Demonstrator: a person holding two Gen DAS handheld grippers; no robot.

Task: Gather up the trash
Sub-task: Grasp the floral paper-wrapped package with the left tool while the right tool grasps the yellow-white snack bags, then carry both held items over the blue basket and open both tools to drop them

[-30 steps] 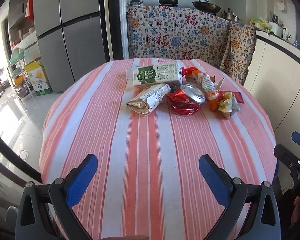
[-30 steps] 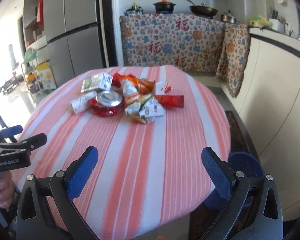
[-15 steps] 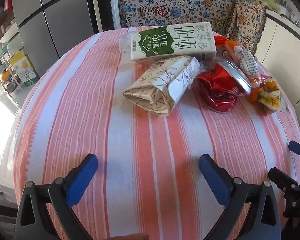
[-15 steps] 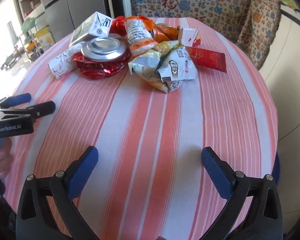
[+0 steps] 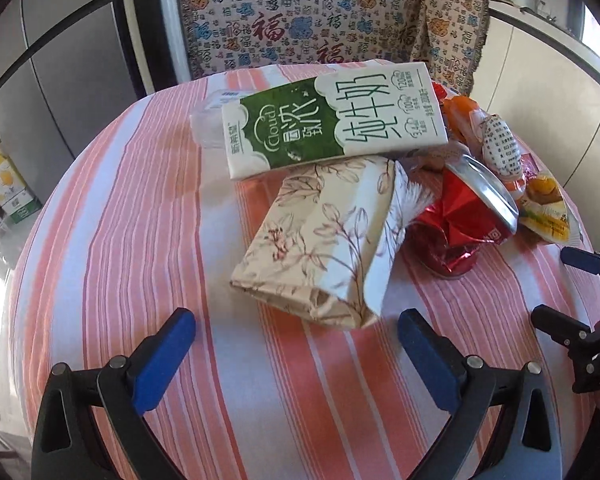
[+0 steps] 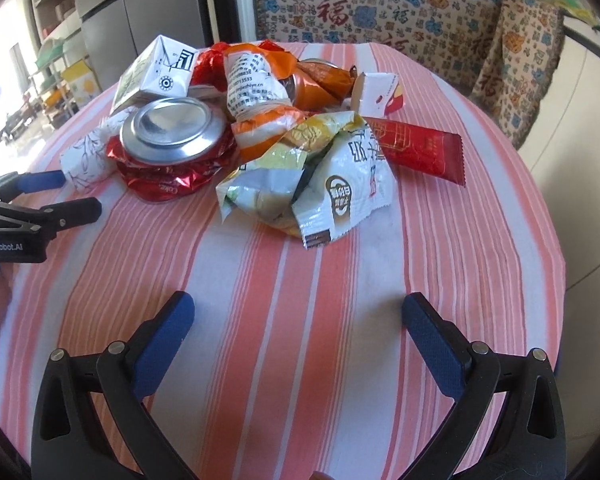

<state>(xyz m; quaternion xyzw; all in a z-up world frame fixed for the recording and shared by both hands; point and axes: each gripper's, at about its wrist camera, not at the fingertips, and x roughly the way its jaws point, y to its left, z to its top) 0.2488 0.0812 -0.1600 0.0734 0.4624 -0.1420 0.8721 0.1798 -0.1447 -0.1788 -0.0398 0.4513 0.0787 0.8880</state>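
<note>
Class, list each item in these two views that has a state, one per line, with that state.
left gripper: open, empty
right gripper: open, empty
milk carton: lying flat
floral tissue pack: torn open, on its side
red can: crushed
snack bag: crumpled, opened
red wrapper: lying flat

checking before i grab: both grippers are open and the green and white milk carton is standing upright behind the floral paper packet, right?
Not quite: the green and white milk carton lies flat on its side, as the left wrist view shows. It is behind the floral paper packet, and both grippers, left and right, are open.

Right gripper [image 6: 298, 326] fingers spread above striped tablecloth [image 6: 340, 320], crushed can [image 6: 172, 136], snack wrappers [image 6: 316, 184] beyond
</note>
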